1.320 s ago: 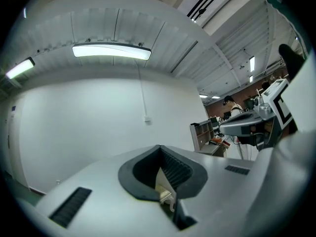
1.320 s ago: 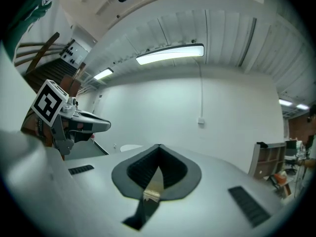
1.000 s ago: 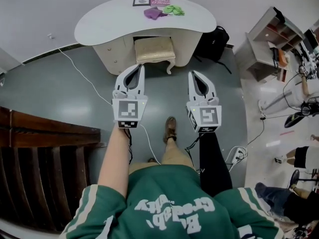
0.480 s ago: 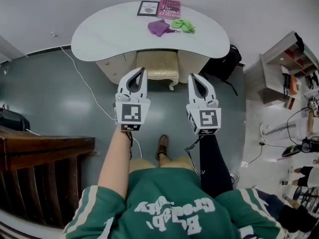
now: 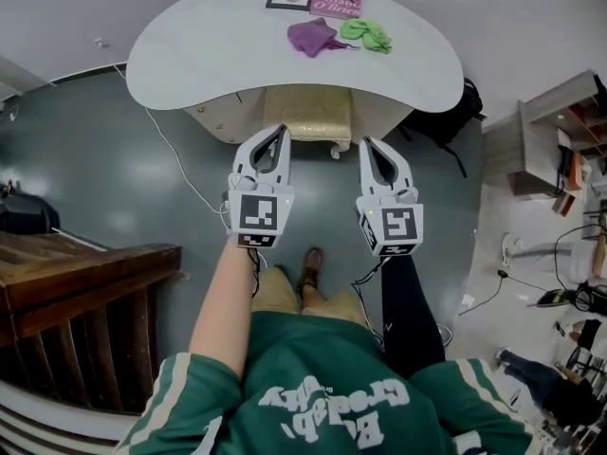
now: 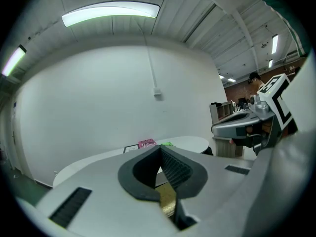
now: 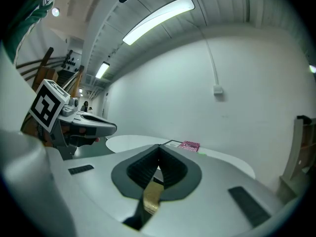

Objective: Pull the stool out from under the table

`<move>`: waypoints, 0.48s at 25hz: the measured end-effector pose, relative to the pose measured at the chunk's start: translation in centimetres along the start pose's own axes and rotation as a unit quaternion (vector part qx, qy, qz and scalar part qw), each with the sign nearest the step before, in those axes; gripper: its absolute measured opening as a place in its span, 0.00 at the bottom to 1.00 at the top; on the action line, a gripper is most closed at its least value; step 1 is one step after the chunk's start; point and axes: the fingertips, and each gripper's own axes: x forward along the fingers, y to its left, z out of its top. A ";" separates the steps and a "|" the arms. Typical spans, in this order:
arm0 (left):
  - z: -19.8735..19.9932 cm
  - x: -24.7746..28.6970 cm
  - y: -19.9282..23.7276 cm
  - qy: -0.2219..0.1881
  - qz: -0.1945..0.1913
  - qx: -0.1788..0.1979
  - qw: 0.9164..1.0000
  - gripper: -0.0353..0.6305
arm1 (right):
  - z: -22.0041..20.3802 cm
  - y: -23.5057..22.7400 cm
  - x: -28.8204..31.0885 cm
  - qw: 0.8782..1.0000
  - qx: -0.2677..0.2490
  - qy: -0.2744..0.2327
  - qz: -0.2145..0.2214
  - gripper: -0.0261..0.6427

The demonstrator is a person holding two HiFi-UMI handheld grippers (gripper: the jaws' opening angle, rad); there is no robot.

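The stool (image 5: 305, 117) is tucked under the white bench (image 5: 209, 50) at the upper centre of the head view. Only the front of its gold seat shows, with the long side running left to right. Both grippers point up-frame at it, the left gripper (image 5: 276, 133) at the seat's front left corner and the right gripper (image 5: 368, 144) just off the front right leg. Each pair of jaws is pressed together on nothing. The left looks slightly nearer.

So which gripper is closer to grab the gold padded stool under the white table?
Probably left: the left gripper lines up with a front corner of the gold padded stool, while the right gripper points just past its side. Both are shut.
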 end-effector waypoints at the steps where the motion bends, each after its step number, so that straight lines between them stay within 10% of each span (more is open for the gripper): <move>1: -0.4 0.5 0.2 0.002 -0.001 -0.002 1.000 0.08 | -0.4 -0.1 0.4 1.000 0.002 0.004 0.001 0.05; 12: -7.2 6.3 1.3 0.035 -0.042 -0.018 0.998 0.08 | -5.9 0.6 6.5 0.999 0.010 0.050 0.001 0.05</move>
